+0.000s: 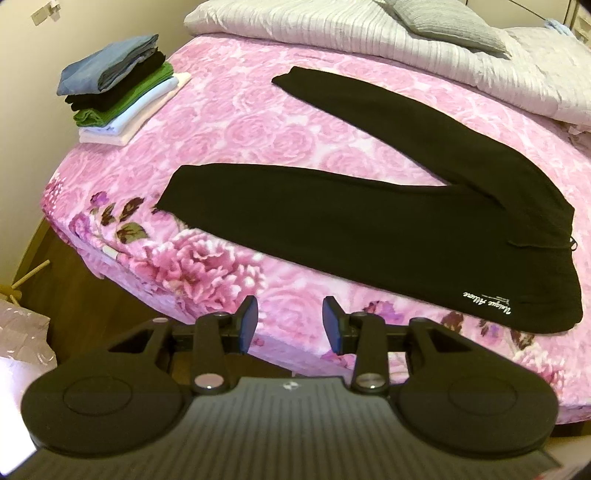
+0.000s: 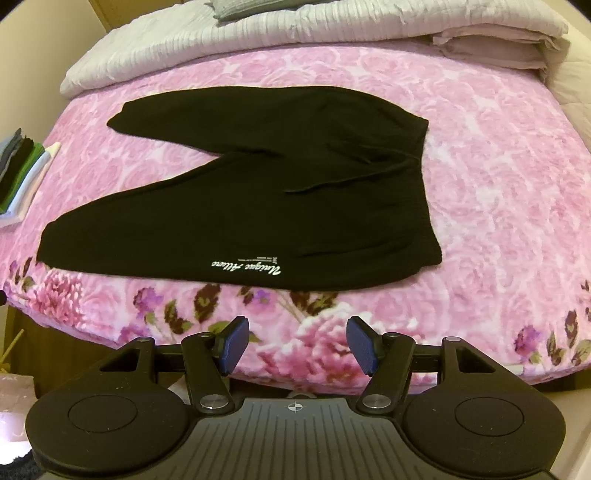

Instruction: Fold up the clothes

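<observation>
Black trousers [image 1: 369, 229] lie flat on the pink floral bed cover [image 1: 258, 122], legs spread in a V toward the left, waistband at the right, white script lettering [image 1: 487, 301] near the front hip. In the right wrist view the same trousers [image 2: 258, 192] fill the middle of the bed. My left gripper [image 1: 290, 317] hovers open over the bed's front edge, short of the nearer leg, nothing between its blue pads. My right gripper [image 2: 295, 341] is also open and empty, just in front of the trousers' hip edge.
A stack of folded clothes [image 1: 118, 92] sits at the bed's far left corner. A grey-white quilt [image 1: 369, 33] and a grey pillow [image 1: 450, 22] lie along the back; folded beige bedding [image 2: 495, 44] sits at the back right. Dark floor [image 1: 74, 288] lies left below the bed.
</observation>
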